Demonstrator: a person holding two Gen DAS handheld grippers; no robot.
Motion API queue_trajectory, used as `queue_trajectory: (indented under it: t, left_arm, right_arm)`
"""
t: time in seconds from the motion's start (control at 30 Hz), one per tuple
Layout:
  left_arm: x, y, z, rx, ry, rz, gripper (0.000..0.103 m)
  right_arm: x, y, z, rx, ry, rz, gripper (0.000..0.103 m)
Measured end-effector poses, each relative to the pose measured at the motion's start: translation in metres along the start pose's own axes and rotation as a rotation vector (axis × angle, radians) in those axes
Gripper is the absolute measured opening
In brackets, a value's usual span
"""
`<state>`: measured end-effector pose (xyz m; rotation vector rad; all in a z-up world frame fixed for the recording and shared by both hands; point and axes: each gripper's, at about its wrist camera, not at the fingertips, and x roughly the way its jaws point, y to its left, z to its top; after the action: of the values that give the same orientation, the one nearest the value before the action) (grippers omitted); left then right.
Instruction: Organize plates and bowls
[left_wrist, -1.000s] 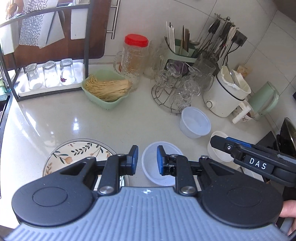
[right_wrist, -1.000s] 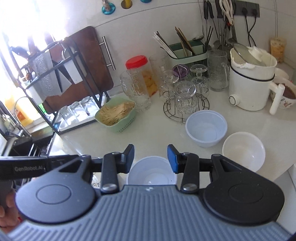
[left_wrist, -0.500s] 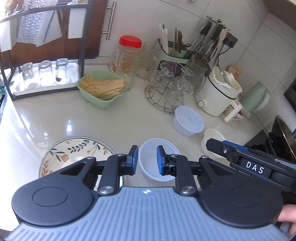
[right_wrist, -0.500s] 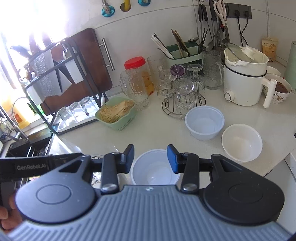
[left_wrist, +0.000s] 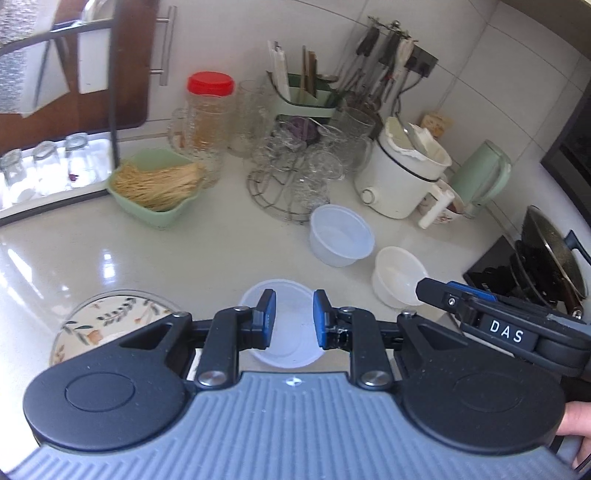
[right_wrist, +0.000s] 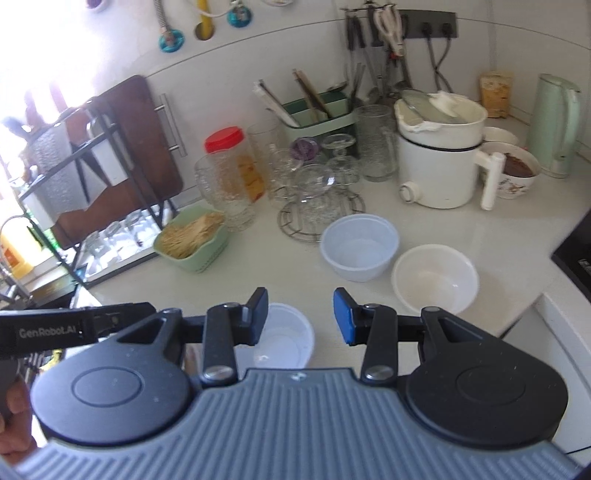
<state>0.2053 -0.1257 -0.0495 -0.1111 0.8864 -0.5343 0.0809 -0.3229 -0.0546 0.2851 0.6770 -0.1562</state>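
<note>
Three white bowls stand on the white counter. The nearest bowl (left_wrist: 291, 321) (right_wrist: 284, 339) lies just below my left gripper (left_wrist: 290, 319), which is open and empty above it. A translucent bowl (left_wrist: 340, 235) (right_wrist: 360, 246) and a white bowl (left_wrist: 397, 275) (right_wrist: 434, 278) sit side by side further right. A floral plate (left_wrist: 107, 314) lies at the front left. My right gripper (right_wrist: 301, 319) is open and empty, to the right of the nearest bowl; it also shows in the left wrist view (left_wrist: 498, 325).
A green basket of noodles (left_wrist: 159, 188), a red-lidded jar (left_wrist: 208, 110), a wire rack of glasses (left_wrist: 295, 173), a white cooker (left_wrist: 402, 173) and a green kettle (left_wrist: 480, 177) line the back. A stove with a pan (left_wrist: 546, 251) is at the right. A dish rack (right_wrist: 92, 177) stands left.
Both grippers have pulled back and risen a little, so more of the counter shows. The right gripper has shifted right of the nearest bowl. Both stay open.
</note>
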Motion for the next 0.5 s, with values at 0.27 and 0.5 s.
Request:
queue_trajectory:
  t: [0.27, 0.5]
  left_arm:
    - [0.035, -0.014, 0.01, 0.001, 0.03, -0.016, 0.036]
    - [0.071, -0.027, 0.033, -0.017, 0.011, 0.013, 0.058]
  right_arm:
    - [0.007, -0.036, 0.006, 0.045, 0.012, -0.07, 0.042]
    - [0.045, -0.071, 0.026, 0.062, 0.052, -0.058, 0.042]
